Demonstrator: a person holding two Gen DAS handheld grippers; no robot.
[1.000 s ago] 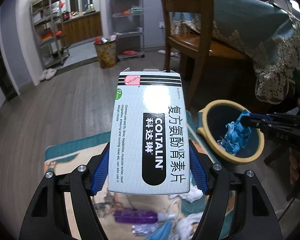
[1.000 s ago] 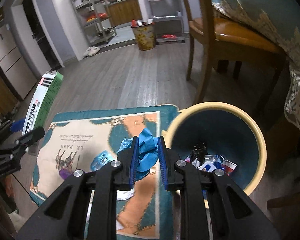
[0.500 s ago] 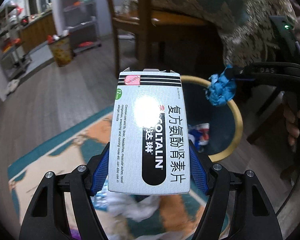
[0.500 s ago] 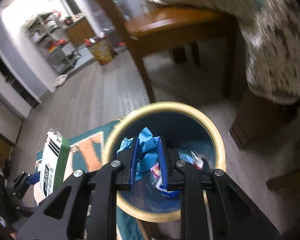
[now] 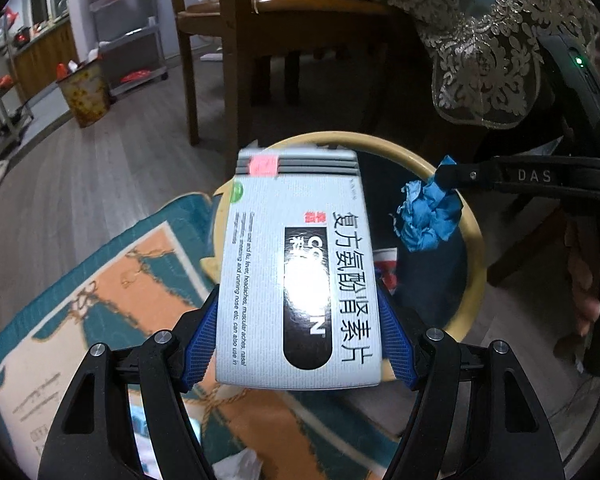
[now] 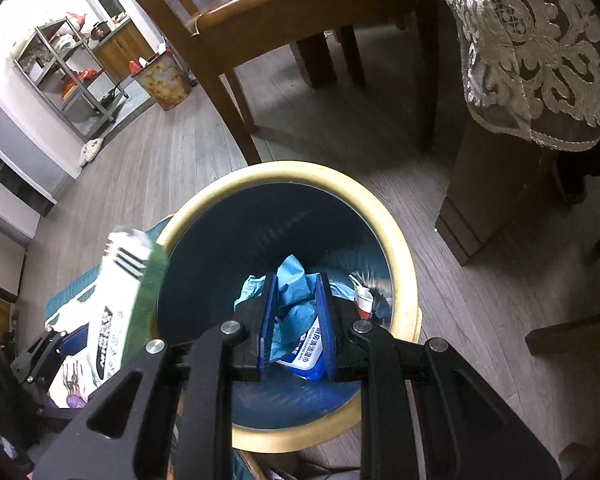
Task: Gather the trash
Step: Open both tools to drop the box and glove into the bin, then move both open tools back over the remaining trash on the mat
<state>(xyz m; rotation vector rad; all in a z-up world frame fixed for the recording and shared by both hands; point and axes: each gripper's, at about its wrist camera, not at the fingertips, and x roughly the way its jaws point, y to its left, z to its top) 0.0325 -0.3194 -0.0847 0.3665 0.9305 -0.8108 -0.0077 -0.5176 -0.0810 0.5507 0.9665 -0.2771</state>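
My left gripper (image 5: pixel 298 332) is shut on a white medicine box (image 5: pixel 296 272) with black print, and the box's far end reaches over the yellow rim of the round bin (image 5: pixel 474 248). In the right wrist view the same box (image 6: pixel 120 308) shows at the bin's left edge. A crumpled blue wad (image 6: pixel 296 296) is pinched in my right gripper (image 6: pixel 296 316), directly above the dark inside of the bin (image 6: pixel 400 248). From the left wrist view the wad (image 5: pixel 430 218) hangs over the bin from the right gripper's black fingers (image 5: pixel 500 176). Wrappers lie at the bin's bottom.
A wooden chair (image 6: pixel 260 32) and a table leg under a lace-edged cloth (image 6: pixel 540 60) stand just behind the bin. A patterned teal and orange rug (image 5: pixel 100 300) with loose litter lies to the left. A second bin (image 5: pixel 84 92) and metal shelves stand far back.
Both grippers have swung from above the rug to the bin. The blue wad now hangs over the bin's opening, and the box has come to its rim. Neither grip has changed.
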